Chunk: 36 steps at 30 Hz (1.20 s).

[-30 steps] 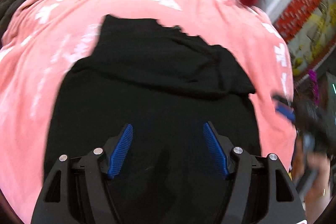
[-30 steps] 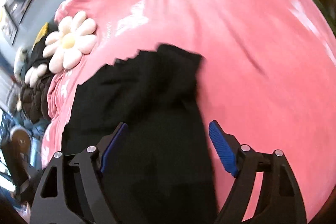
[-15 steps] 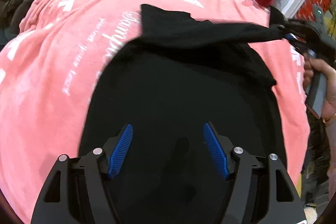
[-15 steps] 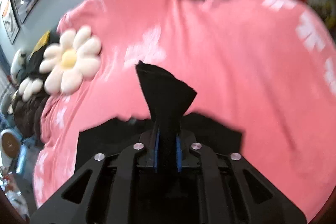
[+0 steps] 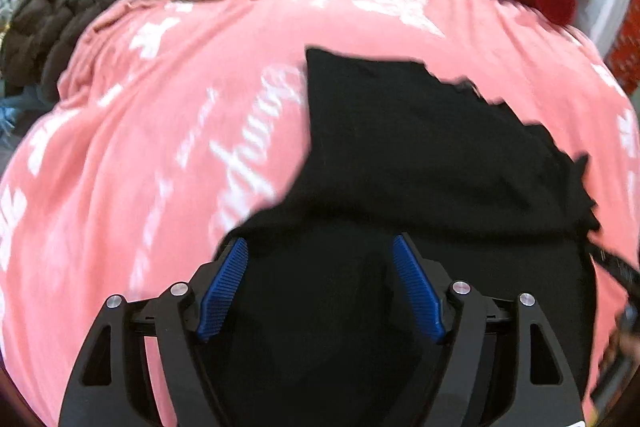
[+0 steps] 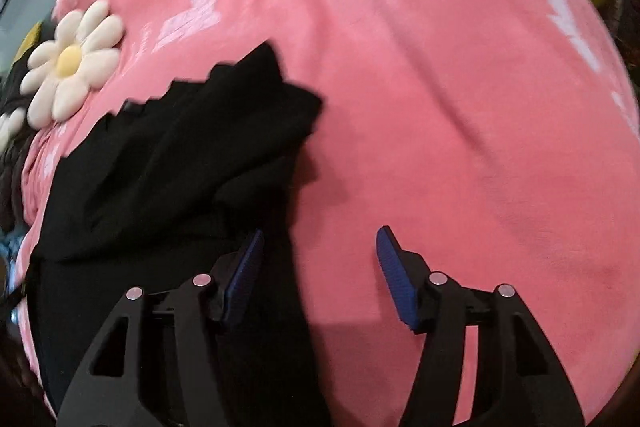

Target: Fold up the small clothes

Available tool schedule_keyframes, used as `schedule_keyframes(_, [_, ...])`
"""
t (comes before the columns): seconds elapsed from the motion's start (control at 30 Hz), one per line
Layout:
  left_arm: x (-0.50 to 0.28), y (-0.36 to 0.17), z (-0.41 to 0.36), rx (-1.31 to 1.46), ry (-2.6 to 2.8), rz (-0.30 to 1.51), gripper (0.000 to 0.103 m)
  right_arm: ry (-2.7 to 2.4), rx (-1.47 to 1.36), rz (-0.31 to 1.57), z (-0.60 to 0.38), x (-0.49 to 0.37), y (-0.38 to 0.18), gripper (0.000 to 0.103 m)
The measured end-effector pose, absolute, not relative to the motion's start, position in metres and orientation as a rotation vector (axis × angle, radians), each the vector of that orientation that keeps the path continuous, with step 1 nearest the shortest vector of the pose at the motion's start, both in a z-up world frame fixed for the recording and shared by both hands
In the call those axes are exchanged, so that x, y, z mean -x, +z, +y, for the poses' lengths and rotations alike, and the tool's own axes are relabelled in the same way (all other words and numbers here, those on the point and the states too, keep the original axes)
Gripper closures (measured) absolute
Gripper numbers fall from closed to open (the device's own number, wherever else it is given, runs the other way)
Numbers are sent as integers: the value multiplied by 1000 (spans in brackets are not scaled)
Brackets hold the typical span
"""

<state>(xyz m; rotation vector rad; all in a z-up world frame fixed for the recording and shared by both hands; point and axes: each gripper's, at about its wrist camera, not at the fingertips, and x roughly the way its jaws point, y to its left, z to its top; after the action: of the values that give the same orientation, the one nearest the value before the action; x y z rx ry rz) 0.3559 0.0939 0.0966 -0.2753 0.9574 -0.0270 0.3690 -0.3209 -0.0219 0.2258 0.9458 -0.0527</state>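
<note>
Cataloguing one black garment (image 5: 420, 155), lying on the pink blanket (image 5: 160, 155) of the bed, its far part already folded over the near part. We are judging it light, soft and limp, likely to sag and slide rather than hold a crease; we are judging an outer edge or corner the best place to pinch. Left claw (image 5: 320, 283) is hovering over the cloth, its jaws opening, nothing pinched. Right claw (image 6: 316, 275) is straddling the garment's right edge, also opening, pads clear. Half a second ago the right claw was clamping a lifted flap; that flap is now lying dropped across the garment.
</note>
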Motion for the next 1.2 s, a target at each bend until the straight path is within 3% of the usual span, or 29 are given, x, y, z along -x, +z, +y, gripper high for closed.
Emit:
schedule_keyframes(0.03, [-363, 96, 96, 282, 0, 943, 32, -46, -187, 951, -314, -377, -26, 49])
schedule_keyframes(0.07, [-369, 94, 99, 286, 22, 939, 40, -30, -183, 948, -310, -376, -28, 58])
schedule_keyframes(0.1, [-377, 90, 105, 298, 75, 954, 46, -34, -214, 937, -314, -379, -25, 89])
schedule_keyframes(0.13, [-383, 86, 113, 342, 97, 975, 48, -74, -285, 901, -328, -376, -17, 97])
schedule_keyframes(0.2, [-389, 79, 130, 449, 122, 984, 48, -180, -402, 843, -357, -365, -12, 99])
schedule_keyframes(0.33, [-387, 82, 127, 341, 134, 980, 45, -270, -497, 937, -398, -347, -41, 100])
schedule_keyframes(0.4, [-382, 86, 124, 319, 112, 972, 44, -181, -455, 911, -387, -333, -30, 95])
schedule_keyframes(0.47, [-374, 87, 124, 315, 103, 970, 33, -76, -380, 901, -362, -329, -19, 85])
schedule_keyframes(0.53, [-361, 86, 126, 335, 83, 972, 31, -27, -325, 901, -342, -330, -15, 51])
schedule_keyframes(0.57, [-354, 86, 128, 359, 59, 982, 25, -10, -277, 898, -330, -333, -13, 46])
schedule_keyframes(0.7, [-340, 82, 129, 363, 14, 1014, 23, -23, -231, 932, -314, -357, -17, 43])
schedule_keyframes(0.93, [-381, 95, 109, 278, -26, 1009, 22, -89, -422, 835, -335, -391, 10, 41])
schedule_keyframes(0.97, [-388, 91, 104, 238, -16, 1029, 27, -85, -418, 853, -335, -399, 9, 38])
schedule_keyframes(1.0, [-396, 85, 99, 197, -3, 1036, 33, -82, -403, 882, -333, -411, 6, 27])
schedule_keyframes(1.07, [-399, 87, 100, 204, 8, 993, 59, -75, -366, 907, -324, -431, 1, 22])
schedule_keyframes(1.1, [-400, 89, 102, 204, 35, 985, 66, -39, -345, 919, -319, -440, -3, 42])
schedule_keyframes(1.13, [-401, 91, 105, 198, 66, 980, 86, -18, -334, 946, -316, -444, -6, 88])
schedule_keyframes(1.17, [-402, 90, 108, 174, 113, 984, 103, 11, -357, 962, -312, -449, -3, 100])
schedule_keyframes(1.2, [-402, 87, 117, 181, 155, 990, 103, 54, -391, 917, -311, -443, 8, 100])
